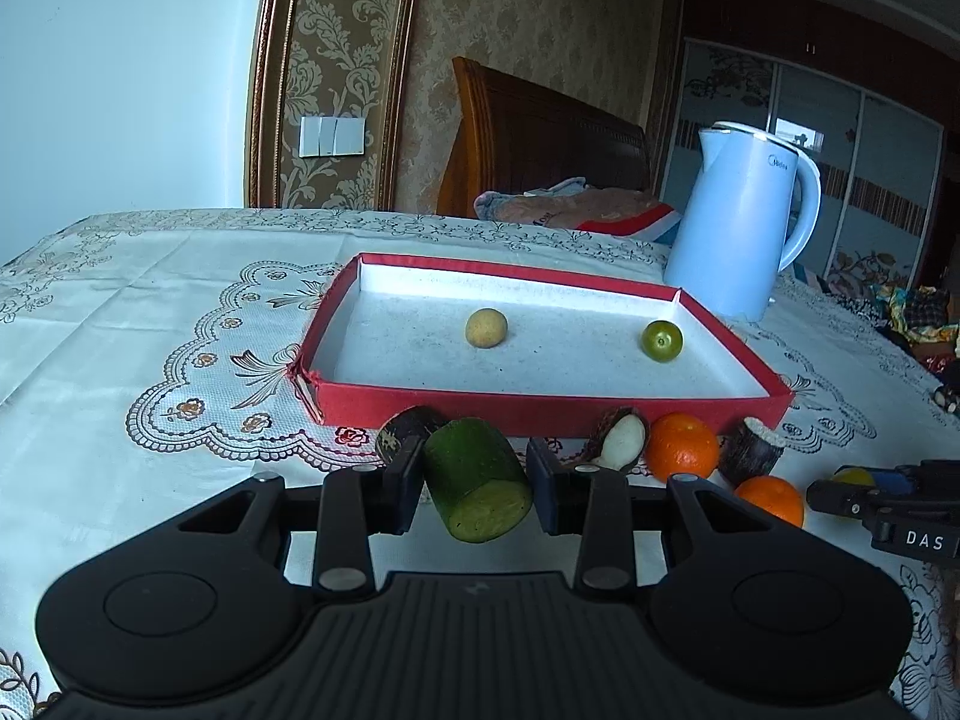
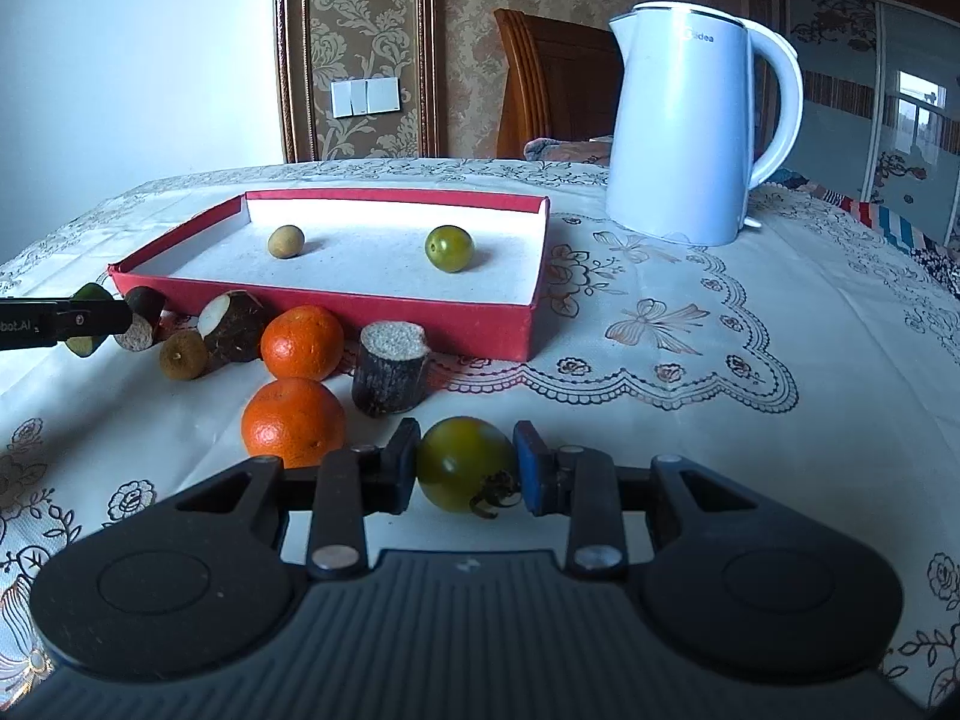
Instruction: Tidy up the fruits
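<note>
Green on both sides: the left gripper (image 1: 477, 483) has its jaws closed on a cut cucumber piece (image 1: 478, 478), and the right gripper (image 2: 465, 467) has its jaws closed on a green tomato (image 2: 465, 463). Both are held near the front of the tabletop (image 2: 750, 420), short of the red tray (image 2: 336, 300), which already holds a tan round fruit (image 2: 285, 240) at its left and another green tomato (image 2: 449, 248) toward its right.

The step in hand looks like carrying each piece over the tray's near wall. To do it well, I would lift enough to clear that wall and the loose pile in front of it: two oranges (image 2: 302, 342), a dark cut stub (image 2: 390, 367), a brown piece with white flesh (image 2: 231, 324) and a small brown fruit (image 2: 183, 354). Then lower onto bare tray floor, apart from the fruit already there, before opening, since round pieces will likely roll.

The cucumber piece is a short cylinder; its long axis runs from far-left to near-right, tilted, with the pale cut face pointing toward the camera and slightly down. The held tomato's stem points near and down-right. A white kettle (image 2: 690, 120) stands far right, well apart.
</note>
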{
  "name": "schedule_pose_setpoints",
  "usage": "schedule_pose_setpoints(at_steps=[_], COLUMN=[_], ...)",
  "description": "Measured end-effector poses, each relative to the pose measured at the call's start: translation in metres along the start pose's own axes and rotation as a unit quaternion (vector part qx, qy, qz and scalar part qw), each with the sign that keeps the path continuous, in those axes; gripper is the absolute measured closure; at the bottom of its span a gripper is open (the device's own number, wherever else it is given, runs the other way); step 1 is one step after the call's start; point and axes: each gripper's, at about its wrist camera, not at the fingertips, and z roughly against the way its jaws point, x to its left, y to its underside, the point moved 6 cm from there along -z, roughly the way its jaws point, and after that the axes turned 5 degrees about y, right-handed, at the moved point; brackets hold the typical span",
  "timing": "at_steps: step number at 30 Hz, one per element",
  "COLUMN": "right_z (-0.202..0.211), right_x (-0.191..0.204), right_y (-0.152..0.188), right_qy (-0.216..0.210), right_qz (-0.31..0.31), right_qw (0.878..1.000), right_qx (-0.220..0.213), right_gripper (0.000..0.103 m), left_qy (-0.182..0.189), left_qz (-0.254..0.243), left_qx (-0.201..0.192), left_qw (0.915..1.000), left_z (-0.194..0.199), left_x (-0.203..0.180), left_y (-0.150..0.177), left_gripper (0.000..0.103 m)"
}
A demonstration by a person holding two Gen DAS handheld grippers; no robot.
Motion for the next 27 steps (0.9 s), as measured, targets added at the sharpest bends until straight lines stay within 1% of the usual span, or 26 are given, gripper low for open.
schedule_pose_setpoints(at_steps=[3,6,12,17,23,27], right_z=[-0.002,-0.001,-0.002,-0.004,-0.007,-0.008], right_x=[-0.006,-0.01,-0.008,-0.009,-0.008,-0.005], right_y=[0.0,0.0,-0.002,-0.008,-0.02,-0.038], right_qy=[-0.003,0.002,0.004,0.012,0.027,0.034], right_qz=[-0.018,-0.029,-0.022,-0.026,-0.013,-0.003], right_qw=[1.0,1.0,1.0,1.0,0.999,0.999], right_qx=[0.002,0.001,-0.001,-0.007,-0.023,-0.04], right_gripper=[0.072,0.072,0.072,0.072,0.072,0.072], left_qy=[0.003,-0.009,-0.01,-0.008,-0.011,-0.009], left_qz=[0.013,0.001,0.007,0.013,0.011,0.015], left_qx=[0.002,0.001,-0.001,0.002,0.01,0.008], left_qw=[0.9999,1.0,0.9999,0.9999,0.9998,0.9998], left_z=[0.0,-0.001,-0.005,-0.011,-0.02,-0.025], left_x=[0.005,0.007,0.012,0.012,0.01,0.008], left_y=[-0.005,-0.009,-0.023,-0.026,-0.027,-0.034], left_gripper=[0.067,0.067,0.067,0.067,0.067,0.067])
